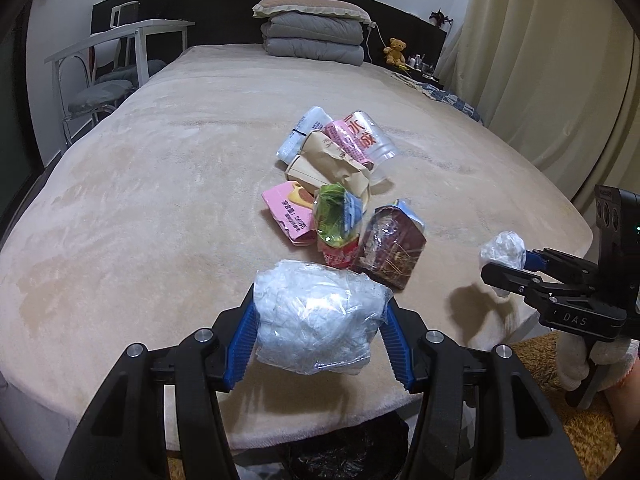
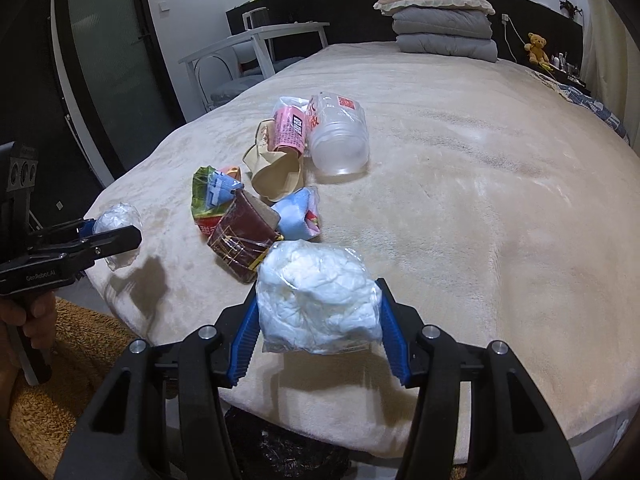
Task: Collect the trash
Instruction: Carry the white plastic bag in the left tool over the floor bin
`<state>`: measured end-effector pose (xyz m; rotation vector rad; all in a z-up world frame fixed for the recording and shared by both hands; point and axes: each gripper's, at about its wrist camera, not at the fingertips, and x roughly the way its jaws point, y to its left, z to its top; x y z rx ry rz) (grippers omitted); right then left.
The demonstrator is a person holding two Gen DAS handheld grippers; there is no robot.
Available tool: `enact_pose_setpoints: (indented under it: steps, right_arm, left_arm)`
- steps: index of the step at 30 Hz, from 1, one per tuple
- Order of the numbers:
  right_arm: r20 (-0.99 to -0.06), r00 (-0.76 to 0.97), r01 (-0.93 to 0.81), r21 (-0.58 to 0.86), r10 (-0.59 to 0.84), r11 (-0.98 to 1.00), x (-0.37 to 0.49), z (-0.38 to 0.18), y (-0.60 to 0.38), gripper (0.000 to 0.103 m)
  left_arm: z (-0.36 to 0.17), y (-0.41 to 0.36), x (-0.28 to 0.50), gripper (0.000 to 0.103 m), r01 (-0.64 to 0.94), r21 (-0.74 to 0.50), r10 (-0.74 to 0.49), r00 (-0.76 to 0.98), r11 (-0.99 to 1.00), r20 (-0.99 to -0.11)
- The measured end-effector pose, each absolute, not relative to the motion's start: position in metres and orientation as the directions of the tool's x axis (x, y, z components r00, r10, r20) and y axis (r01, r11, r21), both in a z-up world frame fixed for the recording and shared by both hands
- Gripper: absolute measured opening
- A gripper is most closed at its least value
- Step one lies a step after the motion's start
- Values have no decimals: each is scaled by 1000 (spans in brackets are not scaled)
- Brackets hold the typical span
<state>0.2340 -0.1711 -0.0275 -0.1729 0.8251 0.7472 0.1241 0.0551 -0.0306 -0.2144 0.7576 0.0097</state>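
My left gripper point(image 1: 318, 320) is shut on a clear plastic bag of crumpled white tissue point(image 1: 316, 316), held above the near edge of the bed. My right gripper point(image 2: 318, 316) is shut on a second bag of white tissue point(image 2: 316, 300), also over the near edge. Each gripper shows in the other's view: the right one point(image 1: 504, 268) at the right, the left one point(image 2: 116, 236) at the left. A pile of trash lies mid-bed: a brown packet point(image 1: 390, 246), a green wrapper point(image 1: 336, 220), a pink carton point(image 1: 290, 216), a brown paper bag point(image 1: 328, 160), a clear plastic cup point(image 2: 338, 136).
The beige bed point(image 1: 160, 200) fills both views. A dark-lined bin point(image 2: 280, 452) sits on the floor just below the bed's near edge, under the grippers. Folded grey quilts and a pillow point(image 1: 312, 32) lie at the head. A white table and chairs point(image 1: 120, 60) stand at the left.
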Motion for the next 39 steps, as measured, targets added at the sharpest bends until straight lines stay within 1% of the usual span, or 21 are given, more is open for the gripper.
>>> enact_pose_setpoints:
  steps: [4, 16, 19, 22, 29, 39]
  right_arm:
    - [-705, 451, -670, 137, 547, 730, 216, -26, -176, 55]
    - [-701, 452, -648, 167, 551, 743, 162, -34, -191, 55]
    - [-720, 427, -637, 189, 547, 747, 153, -43, -194, 55]
    - [-738, 419, -634, 179, 529, 752, 142, -50, -195, 55]
    - [-775, 364, -612, 219, 517, 760, 126, -65, -197, 55]
    - [-853, 202, -518, 324, 481, 792, 128, -105, -196, 55]
  left_arm:
    - [-29, 44, 106, 54, -64, -215, -96, 748, 974, -657]
    - [-36, 17, 64, 54, -65, -254, -118, 756, 965, -644]
    - [-41, 12, 56, 54, -75, -267, -122, 750, 961, -650]
    - [-49, 9, 47, 54, -86, -287, -132, 737, 954, -662]
    - [-70, 0, 30, 54, -101, -362, -196, 692, 927, -695]
    - [-110, -4, 26, 54, -169, -473, -297, 589, 864, -752]
